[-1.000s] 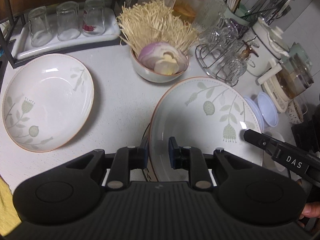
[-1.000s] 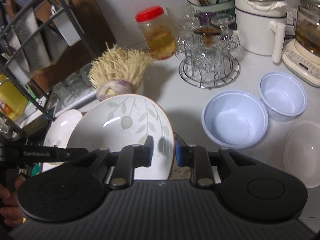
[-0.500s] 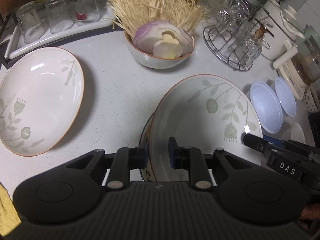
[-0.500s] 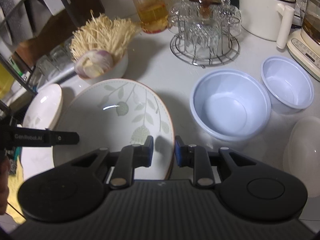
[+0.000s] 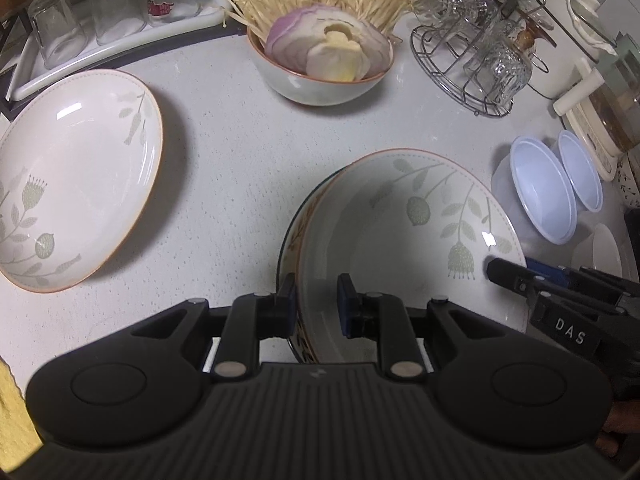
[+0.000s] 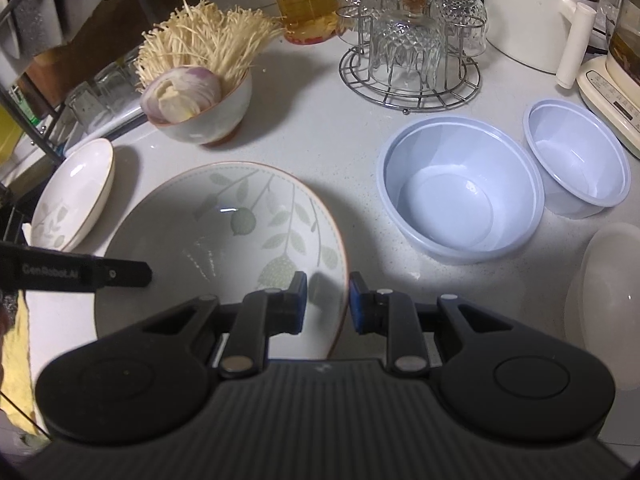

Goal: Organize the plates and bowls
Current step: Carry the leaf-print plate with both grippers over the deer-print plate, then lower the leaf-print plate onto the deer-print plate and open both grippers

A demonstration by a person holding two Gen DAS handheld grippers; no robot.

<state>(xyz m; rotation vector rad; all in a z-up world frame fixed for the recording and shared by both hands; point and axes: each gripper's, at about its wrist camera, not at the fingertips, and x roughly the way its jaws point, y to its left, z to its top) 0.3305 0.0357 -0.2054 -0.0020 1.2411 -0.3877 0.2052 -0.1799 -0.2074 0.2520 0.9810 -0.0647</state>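
A leaf-patterned plate [image 5: 412,240] [image 6: 224,240] sits on top of a dark-rimmed dish [image 5: 294,240]. My left gripper [image 5: 317,300] is shut on the plate's left rim. My right gripper [image 6: 327,300] is shut on its right rim. A second leaf-patterned plate [image 5: 76,176] [image 6: 74,196] lies on the counter to the left. Two pale blue plastic bowls [image 6: 460,192] [image 6: 576,156] stand to the right, also in the left wrist view [image 5: 536,196].
A ceramic bowl [image 5: 320,76] with onion and enoki mushrooms stands behind. A wire rack of glasses [image 6: 408,56], a white tray with tumblers [image 5: 100,40], a white pot [image 6: 532,12] and a clear lid [image 6: 608,300] ring the counter.
Both grippers lowered the leaf-patterned plate toward the counter onto the dark-rimmed dish. The views tilted down and closer to the counter.
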